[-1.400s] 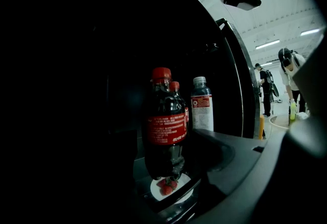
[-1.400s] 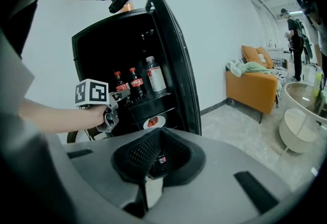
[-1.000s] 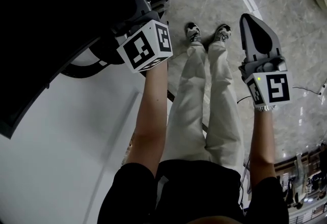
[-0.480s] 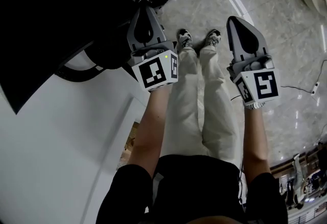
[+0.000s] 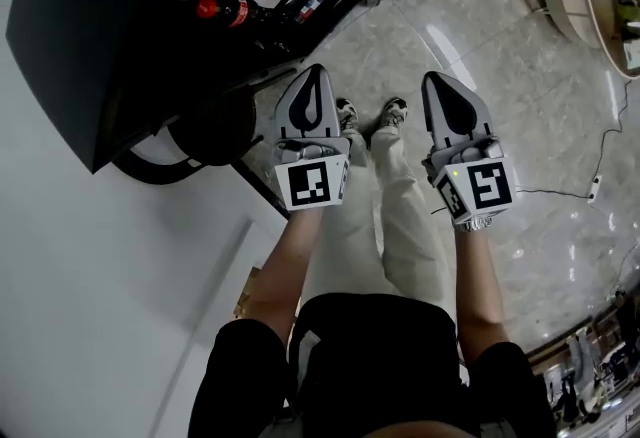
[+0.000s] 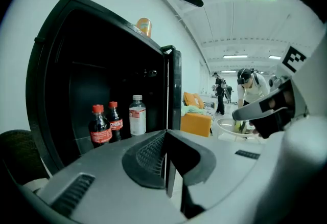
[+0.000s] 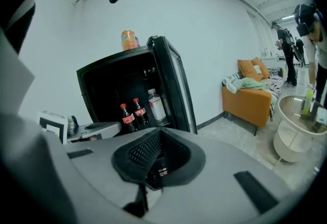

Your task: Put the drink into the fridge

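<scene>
Your left gripper [image 5: 314, 76] is clenched: its jaws meet tip to tip, and nothing sits between them. Your right gripper [image 5: 441, 79] is clenched the same way and is just as empty. You hold the two side by side over the floor [image 5: 540, 116], just outside the fridge [image 5: 120, 16]. The left one is nearer the fridge's open front and the right one is farther from it. From each gripper view you look past the closed jaws into the fridge's dark inside.

The drinks are in the fridge, on a shelf. Two colas [image 6: 100, 126] stand upright there, close together, red caps up and long axes vertical. Whether they touch each other you cannot tell. A water bottle [image 6: 137, 115] stands upright just beside them, white cap up, on the side toward the fridge's door [image 6: 175, 90]. That door stands open and shows edge-on from the left gripper view. From your head view you look down on the caps of all three bottles. An orange can [image 6: 144, 26] stands upright on top of the fridge.
</scene>
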A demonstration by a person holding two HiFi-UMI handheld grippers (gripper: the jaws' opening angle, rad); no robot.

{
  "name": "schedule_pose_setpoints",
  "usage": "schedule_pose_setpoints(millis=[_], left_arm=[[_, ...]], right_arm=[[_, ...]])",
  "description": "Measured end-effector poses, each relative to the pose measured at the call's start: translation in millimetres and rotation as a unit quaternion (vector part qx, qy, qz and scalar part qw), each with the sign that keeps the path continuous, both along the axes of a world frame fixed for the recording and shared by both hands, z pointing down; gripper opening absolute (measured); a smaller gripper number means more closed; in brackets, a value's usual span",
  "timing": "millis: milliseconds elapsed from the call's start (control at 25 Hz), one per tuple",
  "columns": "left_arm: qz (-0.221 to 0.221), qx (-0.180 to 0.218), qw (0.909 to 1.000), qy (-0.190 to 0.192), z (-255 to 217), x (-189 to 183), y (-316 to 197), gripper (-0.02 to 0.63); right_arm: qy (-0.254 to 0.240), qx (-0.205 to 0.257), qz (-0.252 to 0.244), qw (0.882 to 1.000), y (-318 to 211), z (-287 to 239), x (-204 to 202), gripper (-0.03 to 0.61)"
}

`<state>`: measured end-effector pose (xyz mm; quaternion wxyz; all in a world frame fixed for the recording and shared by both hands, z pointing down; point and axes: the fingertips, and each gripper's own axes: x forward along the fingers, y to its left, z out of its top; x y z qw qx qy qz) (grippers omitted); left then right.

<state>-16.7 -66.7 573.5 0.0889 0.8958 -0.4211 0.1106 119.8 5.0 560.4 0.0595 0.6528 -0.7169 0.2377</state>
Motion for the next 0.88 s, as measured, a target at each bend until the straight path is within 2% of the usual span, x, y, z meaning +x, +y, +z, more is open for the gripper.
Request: schedule_pose_setpoints(millis=[280,520,720,880], left_arm=[[0.056,-0.009,0.9977,0.037,-72,27,21,0.008],[0.085,0.014,0.9949,0.051,-140,44,34,0.008],[0.103,0.041,0.9920,0.061,-196,50,44,0.008],[0.120,0.065,0.9883,0.067,-233,53,46,0.008]], right_arm=[[-0.004,0.006,-0.024,1.000,3,-61,-7,0.014],[-0.019,0.037,-0.032,0.999,3,-121,-13,0.014],[-0.012,0.040,-0.044,0.998,12,-163,-21,0.014],[-0.017,0.071,-0.040,0.997,6,-203,-19,0.014]])
